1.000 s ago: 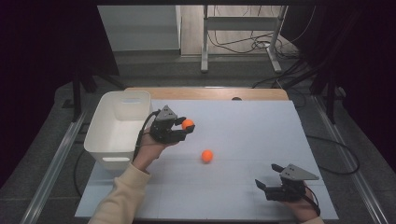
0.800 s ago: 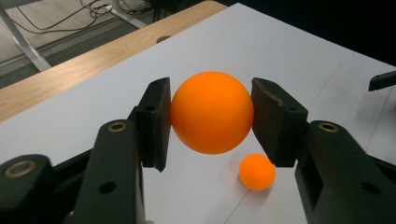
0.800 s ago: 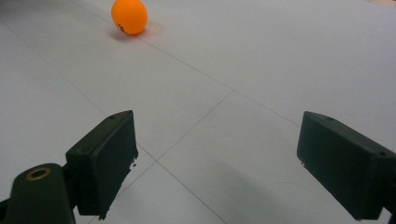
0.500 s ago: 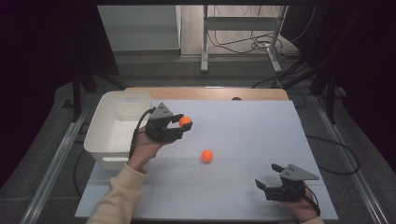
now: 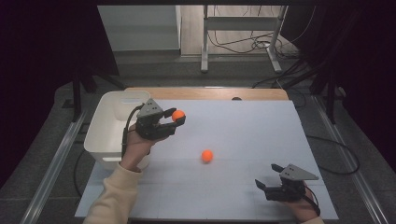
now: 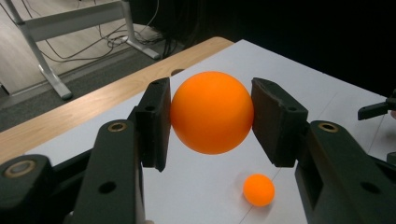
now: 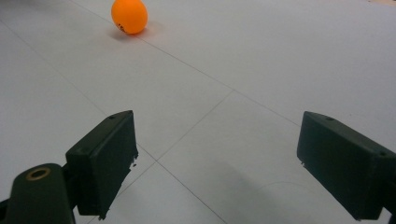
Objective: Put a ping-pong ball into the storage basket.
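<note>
Lifted a little and drawn nearer the white bin (image 5: 108, 122) since a second ago, left gripper (image 5: 173, 121) clamped on one orange ball (image 5: 178, 115); bin's inside hidden; second ball (image 5: 207, 155) unmoved mid-table (image 5: 261, 135); right gripper (image 5: 262, 186) unmoved, jaws wide, holding nothing.

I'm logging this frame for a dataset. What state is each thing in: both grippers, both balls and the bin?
left gripper: shut on the held orange ball, raised off the table beside the bin.
held orange ball: clamped between the fingers, off the table.
loose orange ball: lying free on the white table, touched by nothing.
right gripper: open, nothing between its fingers, low over the table.
white bin: upright; its inside can't be fully seen.
</note>
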{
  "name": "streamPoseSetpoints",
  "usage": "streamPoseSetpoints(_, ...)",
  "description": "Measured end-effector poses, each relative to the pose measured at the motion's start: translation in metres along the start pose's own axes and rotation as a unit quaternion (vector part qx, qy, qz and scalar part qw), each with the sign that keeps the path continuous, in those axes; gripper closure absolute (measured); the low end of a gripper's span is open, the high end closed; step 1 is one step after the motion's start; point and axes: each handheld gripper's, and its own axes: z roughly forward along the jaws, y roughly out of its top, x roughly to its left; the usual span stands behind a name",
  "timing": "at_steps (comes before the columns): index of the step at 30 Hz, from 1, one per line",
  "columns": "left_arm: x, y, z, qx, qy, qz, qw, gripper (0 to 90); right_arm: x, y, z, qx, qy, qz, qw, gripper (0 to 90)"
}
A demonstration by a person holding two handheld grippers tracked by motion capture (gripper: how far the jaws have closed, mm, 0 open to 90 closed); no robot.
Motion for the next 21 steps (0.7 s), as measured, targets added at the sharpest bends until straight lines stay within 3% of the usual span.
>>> streamPoseSetpoints(21,0.01,0.003,-0.019,-0.019,0.016,-0.006,0.9997,50.4,0.0,0.0,0.0,-0.001,-0.001,0.0,1.0,12.5)
